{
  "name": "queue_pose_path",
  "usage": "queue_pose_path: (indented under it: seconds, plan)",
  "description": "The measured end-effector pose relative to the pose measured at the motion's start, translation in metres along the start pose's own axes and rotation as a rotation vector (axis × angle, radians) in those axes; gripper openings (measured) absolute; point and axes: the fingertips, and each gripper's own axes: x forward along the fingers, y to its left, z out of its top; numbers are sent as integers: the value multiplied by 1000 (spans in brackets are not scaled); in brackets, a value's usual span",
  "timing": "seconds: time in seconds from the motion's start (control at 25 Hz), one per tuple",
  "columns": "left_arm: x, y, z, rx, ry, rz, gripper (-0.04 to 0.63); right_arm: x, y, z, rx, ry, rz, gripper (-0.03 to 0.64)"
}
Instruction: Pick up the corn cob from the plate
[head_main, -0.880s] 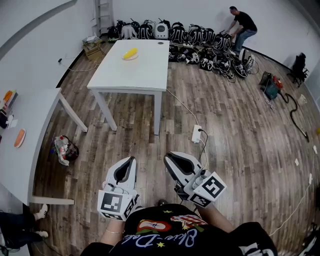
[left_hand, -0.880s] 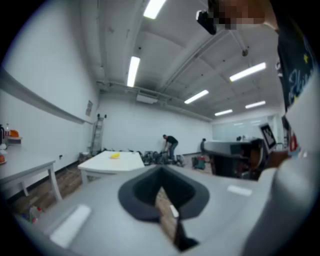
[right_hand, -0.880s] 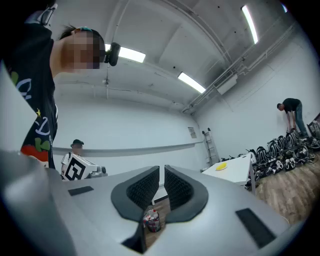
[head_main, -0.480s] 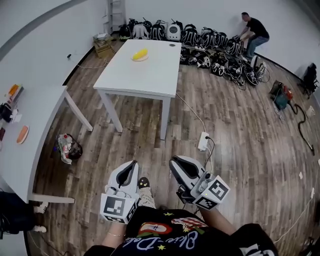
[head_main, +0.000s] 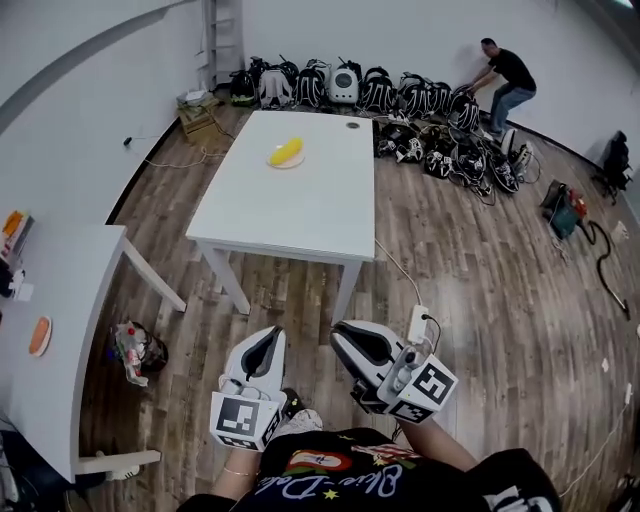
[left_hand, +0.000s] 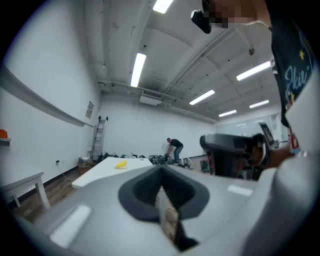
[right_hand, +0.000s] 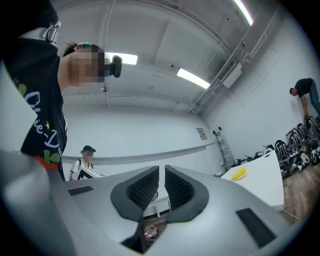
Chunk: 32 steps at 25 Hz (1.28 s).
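Corn cob (head_main: 286, 151) on plate (head_main: 296, 163) | left gripper (head_main: 270, 336) closed | right gripper (head_main: 345, 331) closed

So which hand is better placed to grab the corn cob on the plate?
Probably left. Both grippers are shut and far from the table, but the left gripper lines up with the corn cob, while the right gripper points well to one side of it.

White walls (head_main: 90, 110) over a wood-plank floor (head_main: 480, 270). White table (head_main: 300, 210) mid-room, second table (head_main: 70, 300) at left. Strip lights (left_hand: 137, 70) overhead, ladder (head_main: 222, 30) against far wall.
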Motion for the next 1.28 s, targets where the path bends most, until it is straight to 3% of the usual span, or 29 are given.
queue_pose_path:
  seconds: [0.28,0.48,0.64,0.84,0.96,1.08,1.16,1.28]
  plan:
    - [65,106,0,9,15,-27,0,108,-84,-9,51,-29,-19,17]
    - [120,151,-2,-19,12,-43,0,147,-137,-24,105,-3,-40,18]
    - [177,185,-1,-5,26,-50,0,177,-205,-27,128,-13,-49,18]
    - [266,251,13,22,17,-6,0,236,-310,-12,82,-29,-66,20]
    - [323,280,18,11,21,14,0,265,-364,0,104,-33,-44,25]
    - [370,296,19,-12,30,5,0,290,-390,7,154,-39,30,28]
    - [394,302,19,-17,35,-6,0,300,-409,-5,161,13,55,42]
    - [419,324,13,-33,70,-8,0,321,-448,-27,147,119,76,114]
